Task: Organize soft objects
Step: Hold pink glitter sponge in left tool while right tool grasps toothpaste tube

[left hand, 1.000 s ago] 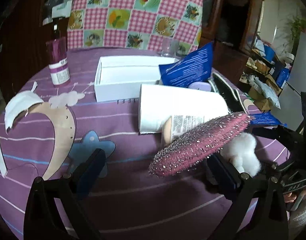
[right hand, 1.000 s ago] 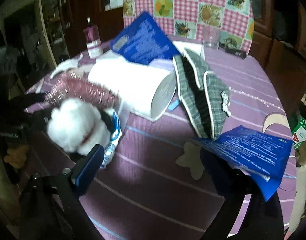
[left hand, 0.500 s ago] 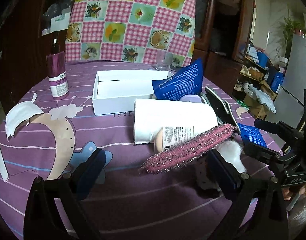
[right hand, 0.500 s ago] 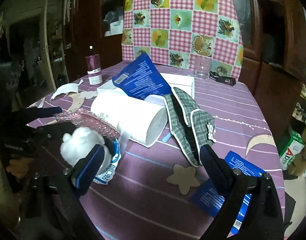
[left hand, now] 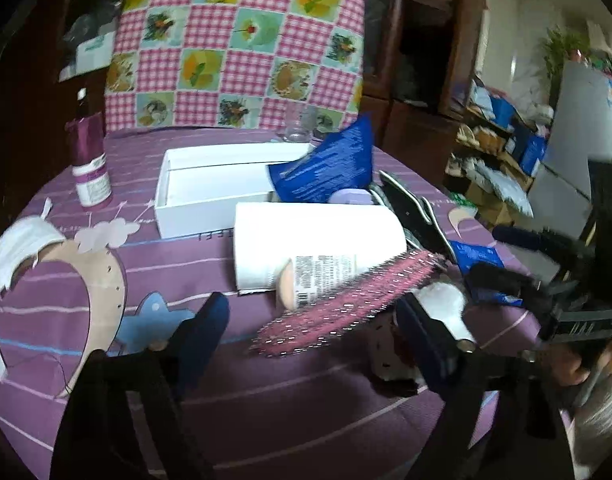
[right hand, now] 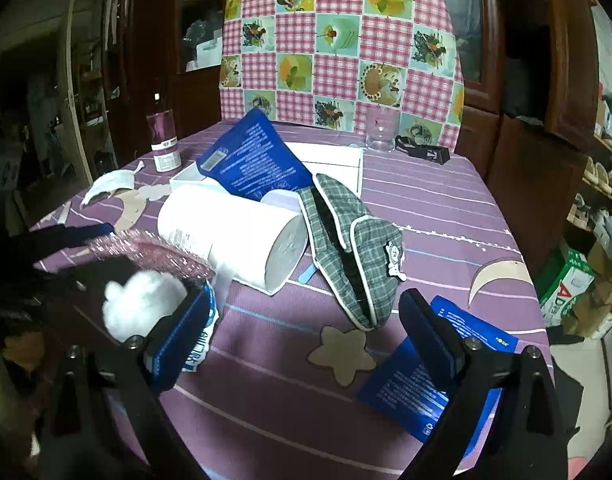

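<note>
Pink sparkly headband (left hand: 346,300) is what my left gripper (left hand: 314,320) is going for right now. It lies slanted on the purple tablecloth (left hand: 266,400), its far end leaning on the white paper roll (left hand: 314,236), its near end sitting between my left jaws. Those jaws have just been closing in, but the pads aren't pressing on it yet, so nothing's grabbed. A white cotton ball (right hand: 142,300) sits just beside the headband, next to the left finger of my right gripper (right hand: 306,332), which is spread wide and holding nothing.

My guess: I'm at the pick-up step for the headband. Next I'd need to squeeze down on the band itself, lift it clear of the roll, and carry it to the white box (left hand: 210,188) behind, probably. It's thin and curved, so it could easily slip out sideways.
</note>
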